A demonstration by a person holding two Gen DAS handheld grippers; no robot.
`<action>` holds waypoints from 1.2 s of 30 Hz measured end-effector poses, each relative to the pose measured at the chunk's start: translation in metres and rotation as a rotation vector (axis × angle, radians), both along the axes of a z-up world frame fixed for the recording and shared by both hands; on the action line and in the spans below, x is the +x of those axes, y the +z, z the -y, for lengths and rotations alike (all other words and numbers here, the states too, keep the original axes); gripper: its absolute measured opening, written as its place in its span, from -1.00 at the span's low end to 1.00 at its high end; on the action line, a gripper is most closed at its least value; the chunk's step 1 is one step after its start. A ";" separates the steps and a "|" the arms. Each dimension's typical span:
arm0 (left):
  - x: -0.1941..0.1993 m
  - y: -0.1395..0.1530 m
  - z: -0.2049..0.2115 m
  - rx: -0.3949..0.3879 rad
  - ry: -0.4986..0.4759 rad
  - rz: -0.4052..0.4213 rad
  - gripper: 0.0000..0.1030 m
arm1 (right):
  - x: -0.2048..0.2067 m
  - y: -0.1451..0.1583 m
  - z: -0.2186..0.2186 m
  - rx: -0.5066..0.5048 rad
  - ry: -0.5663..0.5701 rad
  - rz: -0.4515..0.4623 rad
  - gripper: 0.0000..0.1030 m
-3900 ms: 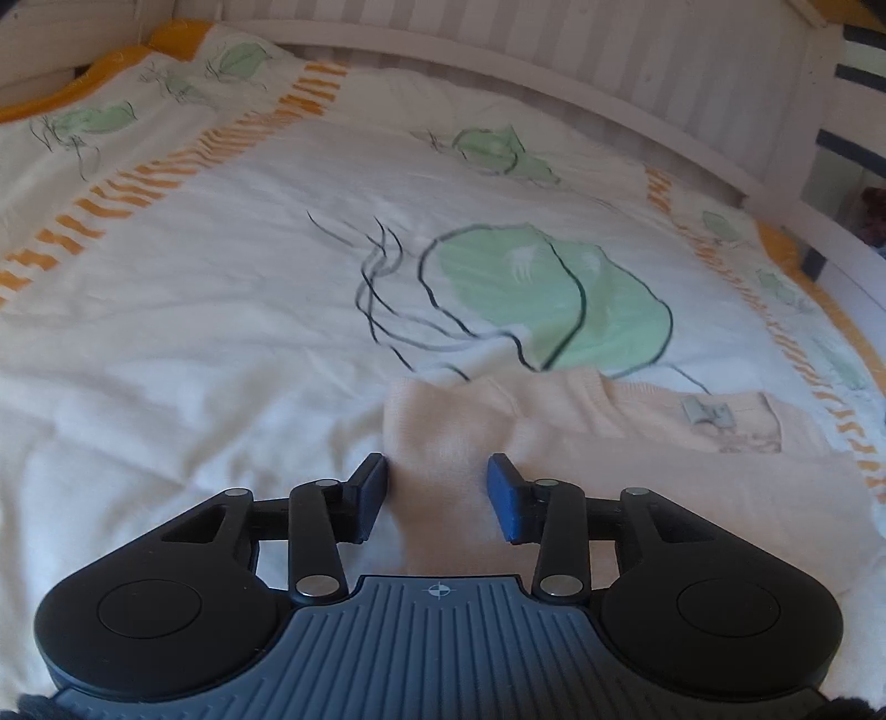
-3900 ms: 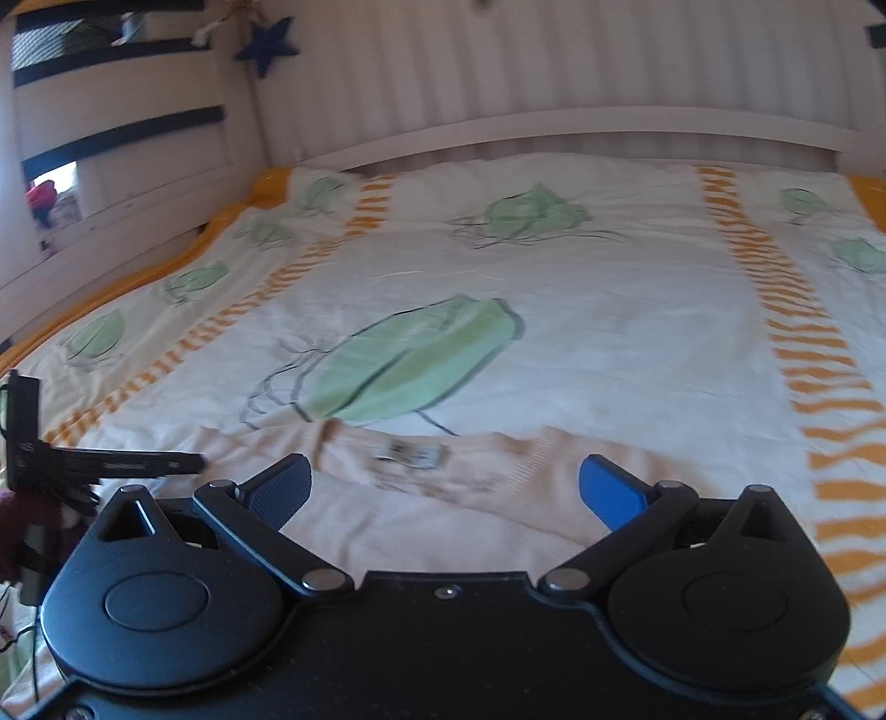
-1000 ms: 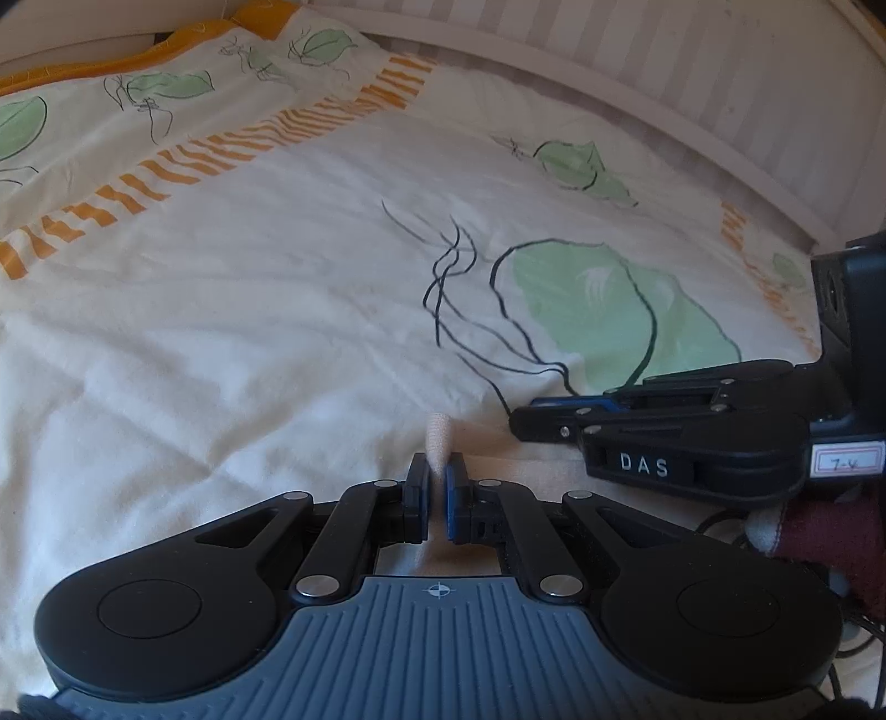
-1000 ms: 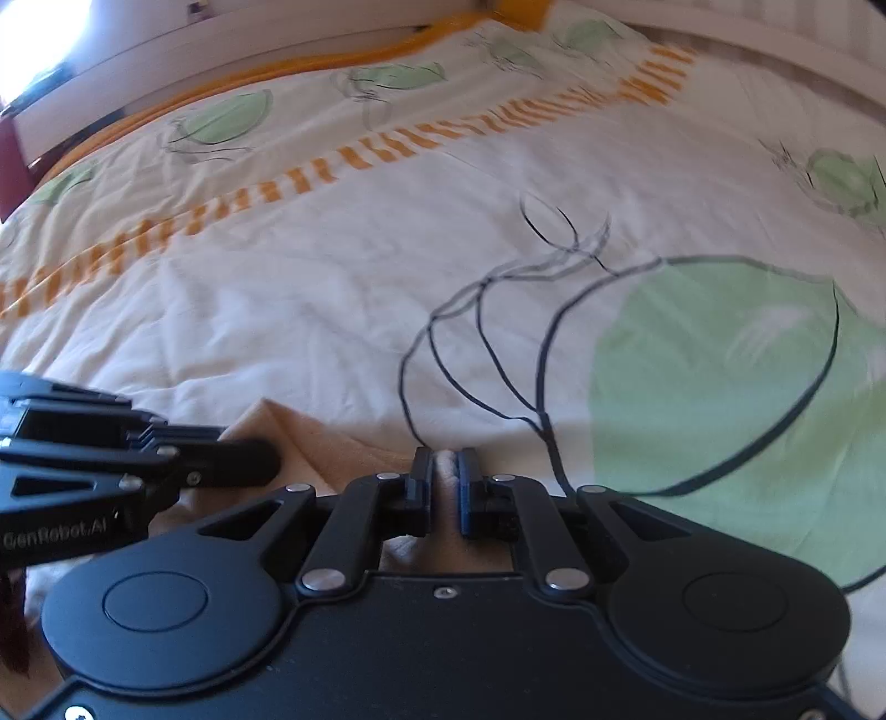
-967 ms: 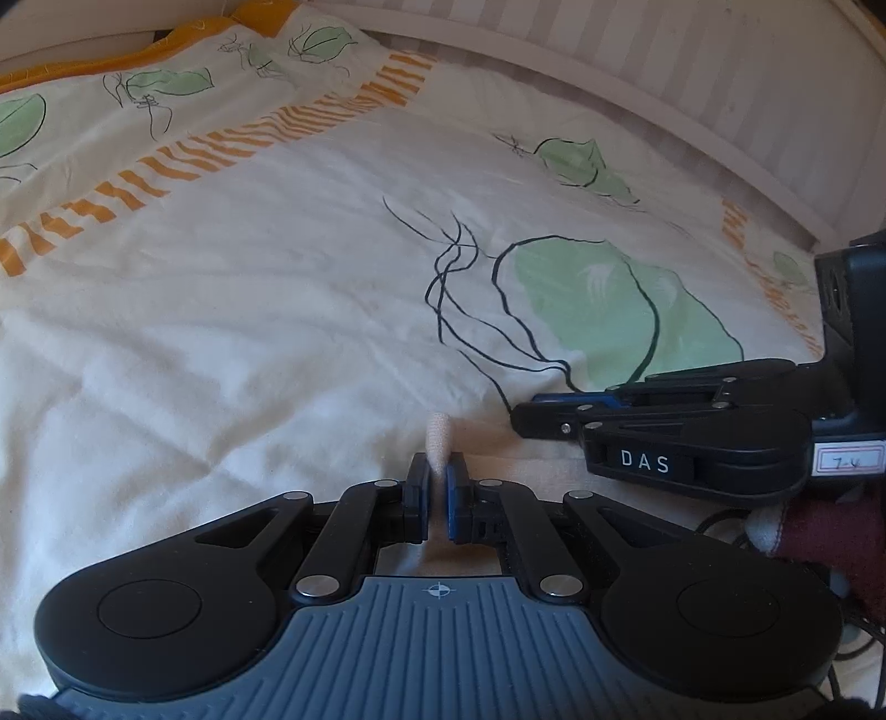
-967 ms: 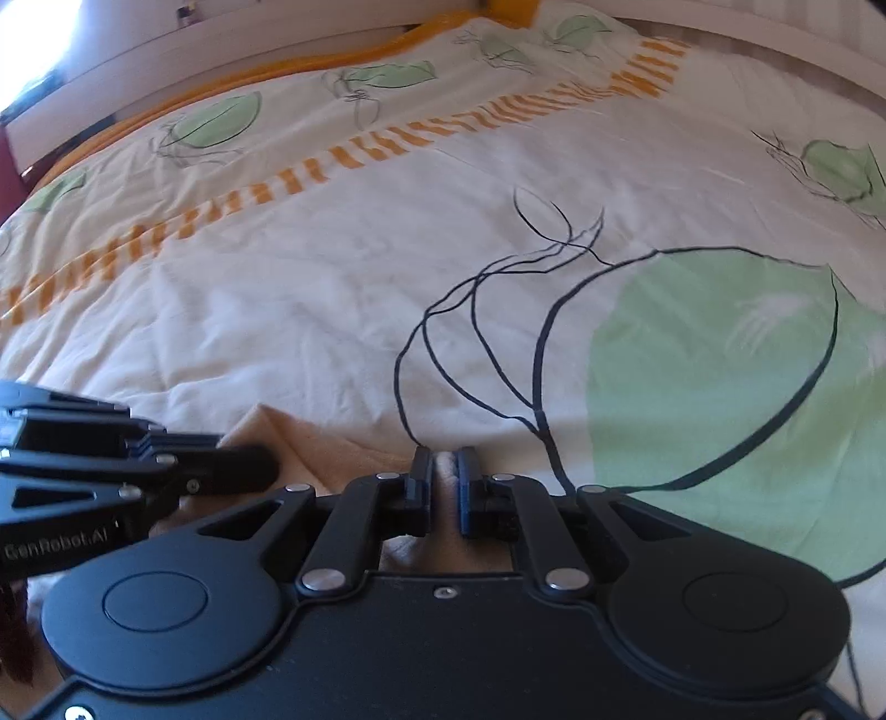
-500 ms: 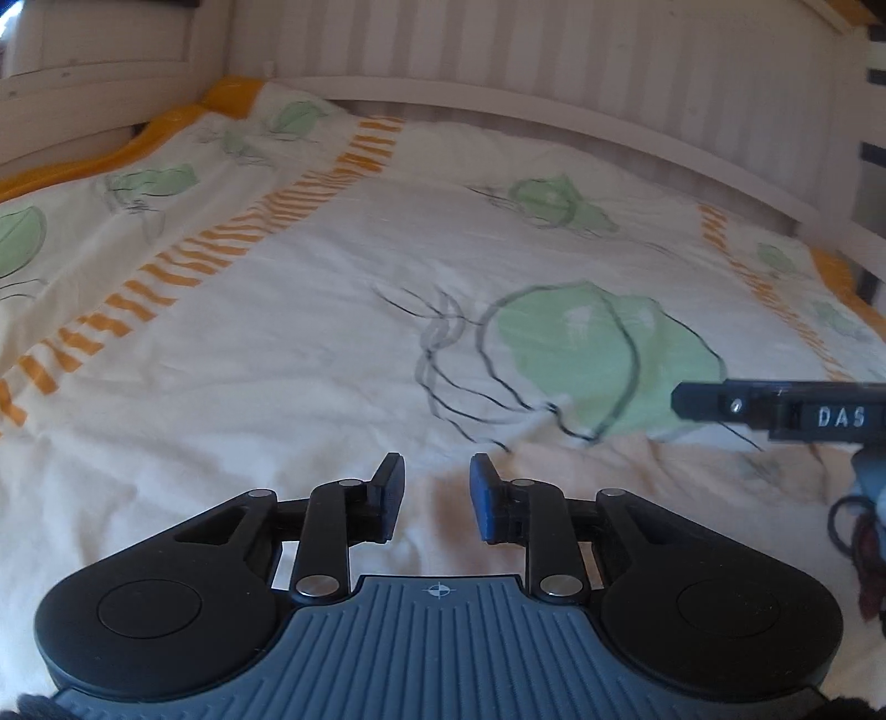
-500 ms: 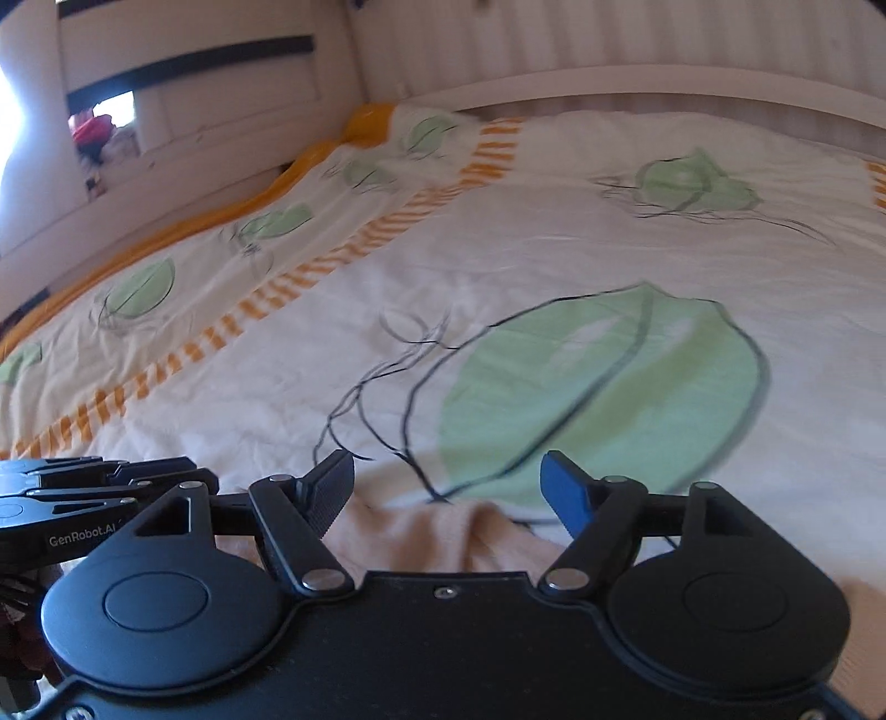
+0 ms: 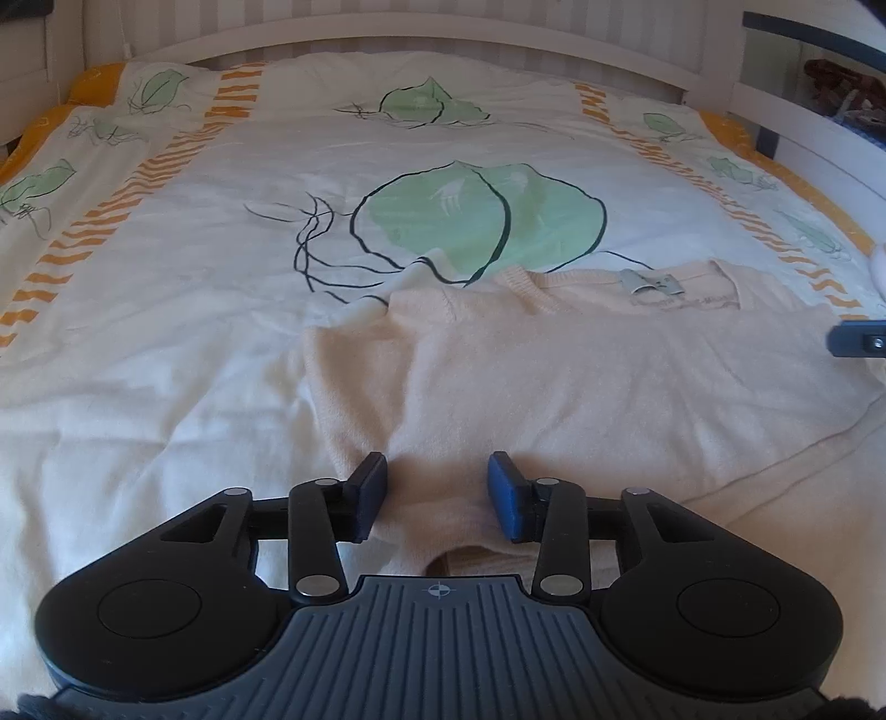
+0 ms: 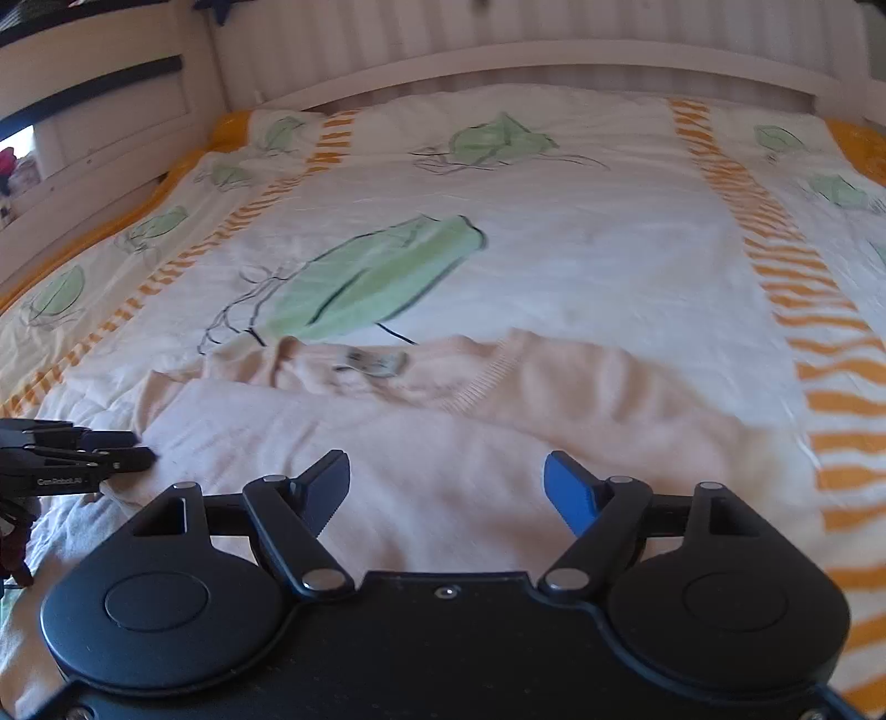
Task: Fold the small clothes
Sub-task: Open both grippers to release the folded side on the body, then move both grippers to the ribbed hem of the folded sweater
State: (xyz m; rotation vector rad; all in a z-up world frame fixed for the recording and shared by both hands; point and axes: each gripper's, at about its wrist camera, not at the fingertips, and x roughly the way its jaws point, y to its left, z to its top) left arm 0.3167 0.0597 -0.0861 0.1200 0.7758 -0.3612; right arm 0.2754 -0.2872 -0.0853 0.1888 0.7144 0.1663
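Bedroom, domestic: bed (image 9: pixel 166 343) with leaf-print duvet cover (image 9: pixel 482 221), white slatted bed frame (image 10: pixel 498 61), white panelled wall (image 10: pixel 443 22).

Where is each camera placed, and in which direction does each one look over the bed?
Left wrist: sits on the left hand-held gripper, looking forward and down over the cream sweater on the bedspread; its open fingers show, with the other tool's tip at the right edge.
Right wrist: sits on the right hand-held gripper, looking the same way; its wider-open fingers show, the left tool at the left edge.
Shared: sweater, its neck label, the green leaf print.
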 end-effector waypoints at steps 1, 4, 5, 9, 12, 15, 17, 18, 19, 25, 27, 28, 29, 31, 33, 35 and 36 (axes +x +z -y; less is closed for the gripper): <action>-0.003 0.001 0.000 0.002 0.004 0.000 -0.20 | -0.003 -0.002 0.005 0.011 -0.017 -0.003 0.58; -0.007 0.003 -0.001 0.009 0.016 -0.008 -0.16 | -0.011 -0.007 0.013 0.039 -0.045 -0.010 0.59; -0.008 0.003 -0.001 0.015 0.016 -0.011 -0.12 | -0.012 -0.009 0.015 0.043 -0.051 -0.014 0.59; -0.013 0.008 -0.012 -0.029 0.040 -0.046 -0.03 | -0.026 -0.009 0.023 0.058 -0.081 -0.009 0.59; -0.025 0.015 -0.020 -0.052 0.059 -0.072 0.17 | -0.042 -0.005 0.031 0.073 -0.099 -0.005 0.71; -0.047 0.023 -0.023 -0.051 0.046 -0.080 0.43 | -0.062 -0.002 0.037 0.081 -0.112 -0.010 0.77; -0.064 0.028 -0.024 -0.074 0.044 -0.090 0.48 | -0.076 0.001 0.040 0.088 -0.117 -0.017 0.93; -0.074 0.032 -0.025 -0.087 0.045 -0.092 0.53 | -0.086 0.003 0.042 0.093 -0.121 -0.020 0.96; -0.083 0.035 -0.025 -0.098 0.046 -0.091 0.57 | -0.095 0.005 0.043 0.099 -0.124 -0.024 0.99; -0.135 0.056 -0.025 -0.168 0.054 -0.085 0.67 | -0.149 0.014 0.049 0.151 -0.152 -0.073 0.99; -0.149 0.060 -0.026 -0.189 0.057 -0.090 0.67 | -0.168 0.016 0.050 0.175 -0.159 -0.097 0.99; -0.156 0.061 -0.026 -0.192 0.059 -0.093 0.68 | -0.177 0.016 0.051 0.188 -0.160 -0.109 0.99; -0.162 0.061 -0.026 -0.191 0.060 -0.097 0.68 | -0.184 0.016 0.051 0.199 -0.161 -0.124 0.99; -0.174 0.060 -0.027 -0.188 0.064 -0.106 0.68 | -0.200 0.015 0.051 0.221 -0.159 -0.159 0.99; -0.184 0.056 -0.029 -0.187 0.072 -0.124 0.68 | -0.213 0.012 0.051 0.245 -0.154 -0.196 0.99; -0.193 0.052 -0.032 -0.185 0.080 -0.143 0.69 | -0.222 0.008 0.050 0.269 -0.153 -0.235 0.99; -0.198 0.051 -0.034 -0.185 0.086 -0.153 0.69 | -0.228 0.006 0.049 0.283 -0.152 -0.254 0.99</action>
